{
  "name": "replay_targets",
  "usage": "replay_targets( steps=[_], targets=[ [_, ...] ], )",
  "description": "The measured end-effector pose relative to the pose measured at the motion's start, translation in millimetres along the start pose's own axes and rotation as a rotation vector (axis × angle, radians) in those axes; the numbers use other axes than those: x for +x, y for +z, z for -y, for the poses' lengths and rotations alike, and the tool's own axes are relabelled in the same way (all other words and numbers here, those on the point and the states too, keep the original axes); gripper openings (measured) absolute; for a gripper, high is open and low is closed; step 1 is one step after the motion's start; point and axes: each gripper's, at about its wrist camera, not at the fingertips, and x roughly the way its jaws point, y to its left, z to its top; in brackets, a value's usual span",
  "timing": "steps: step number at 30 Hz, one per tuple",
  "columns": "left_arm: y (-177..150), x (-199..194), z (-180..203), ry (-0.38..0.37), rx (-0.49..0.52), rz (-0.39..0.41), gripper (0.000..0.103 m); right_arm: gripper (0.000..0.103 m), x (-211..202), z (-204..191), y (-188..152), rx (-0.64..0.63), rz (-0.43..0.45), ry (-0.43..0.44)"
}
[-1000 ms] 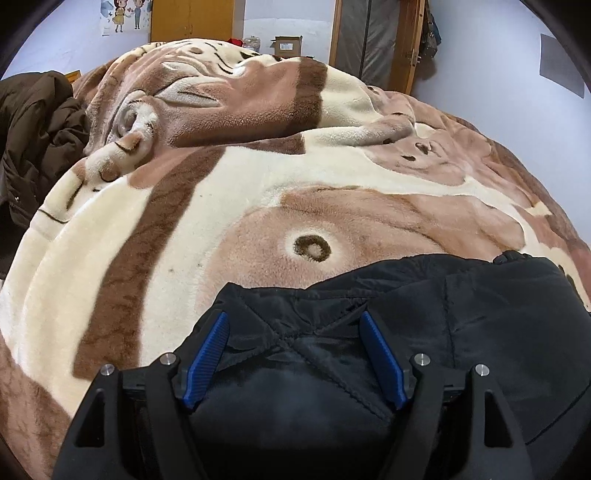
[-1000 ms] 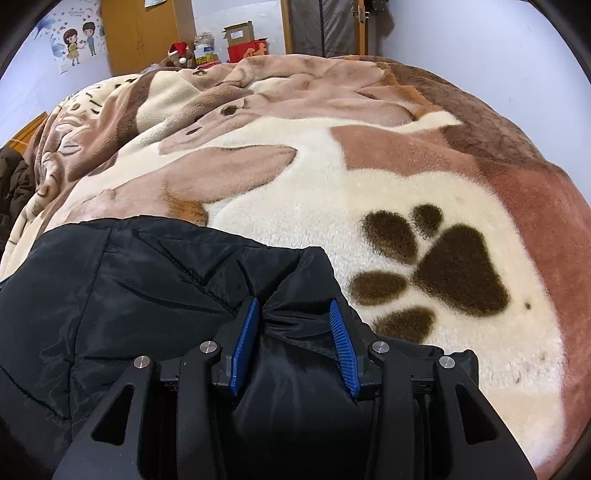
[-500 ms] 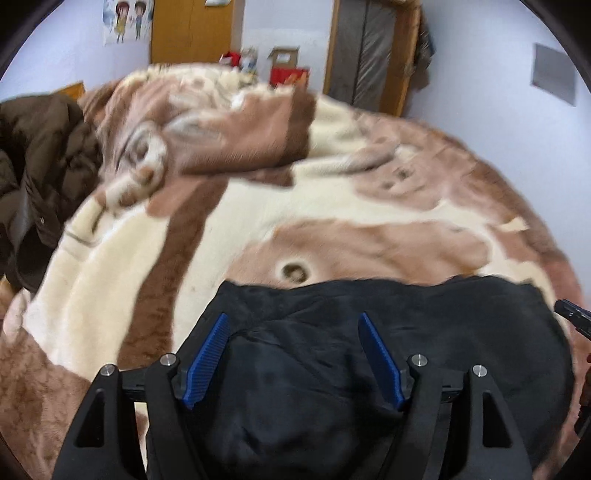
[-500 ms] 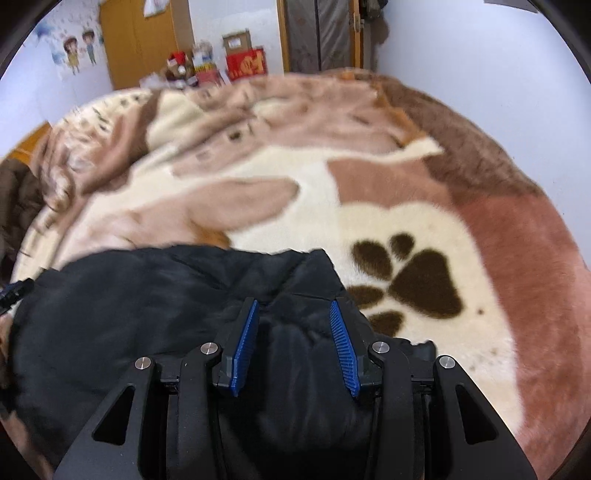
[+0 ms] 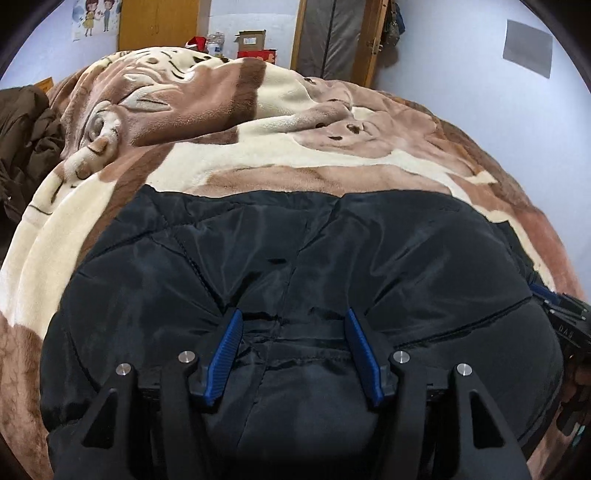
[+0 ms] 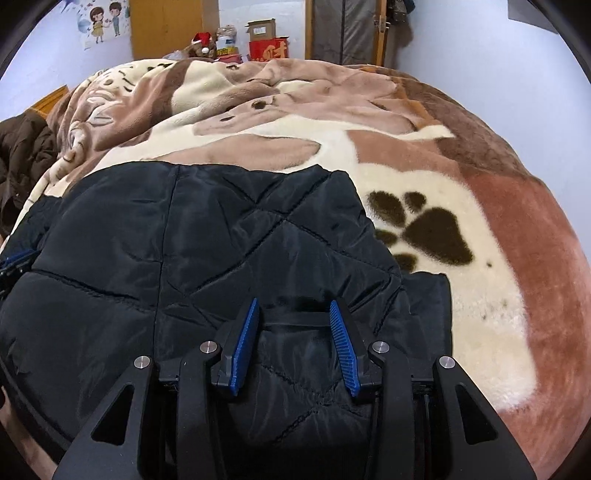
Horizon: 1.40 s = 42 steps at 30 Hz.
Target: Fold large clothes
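Behind the bed, a red box [image 6: 268,50] holds an open carton [image 6: 261,28]. Left gripper [image 5: 293,326] is closing on the black jacket [image 5: 295,254]; its pads press a bunched fold. Right gripper [image 6: 294,314] clamps the jacket's other corner. Jacket lies on the blanket [image 6: 436,177].

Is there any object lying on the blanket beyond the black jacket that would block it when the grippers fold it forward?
Nothing visible does. The blanket beyond the black jacket is bare up to its far folds. The brown coat lies off to the left side. Both the left gripper and right gripper already have jacket fabric between their jaws; the left's are closing.
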Motion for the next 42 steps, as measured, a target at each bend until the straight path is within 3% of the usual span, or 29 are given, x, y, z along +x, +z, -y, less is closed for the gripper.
replay_targets(
  steps=[9, 16, 22, 25, 30, 34, 36, 38, 42],
  targets=[
    [-1, 5, 2, 0.009, 0.001, 0.004, 0.06, 0.04, 7, 3, -4, -0.011, 0.005, -0.001],
    [9, -19, -2, -0.002, -0.002, -0.019, 0.058, 0.04, -13, 3, 9, 0.002, -0.016, -0.019],
    [11, -47, -6, -0.031, -0.01, 0.054, 0.058, 0.04, -66, -18, 18, 0.015, 0.107, 0.066],
    [1, -24, -4, -0.015, -0.005, -0.002, 0.056, 0.04, -50, -41, 14, -0.026, 0.066, 0.102],
    [-5, -8, 0, -0.009, -0.003, 0.009, 0.056, 0.041, -8, -42, -4, -0.045, 0.026, 0.104],
    [4, -18, -7, -0.038, -0.016, -0.005, 0.05, 0.041, -14, -38, 4, -0.023, -0.005, 0.113],
    [11, -32, -19, -0.052, -0.026, 0.031, 0.049, 0.041, -31, -33, 14, -0.021, 0.033, 0.118],
    [22, -38, -34, -0.007, -0.004, 0.068, 0.049, 0.041, -39, -21, 24, -0.015, 0.083, 0.086],
    [36, -17, -75, 0.096, -0.042, 0.041, 0.049, 0.041, -12, 12, 40, 0.044, 0.06, 0.001]
  ],
)
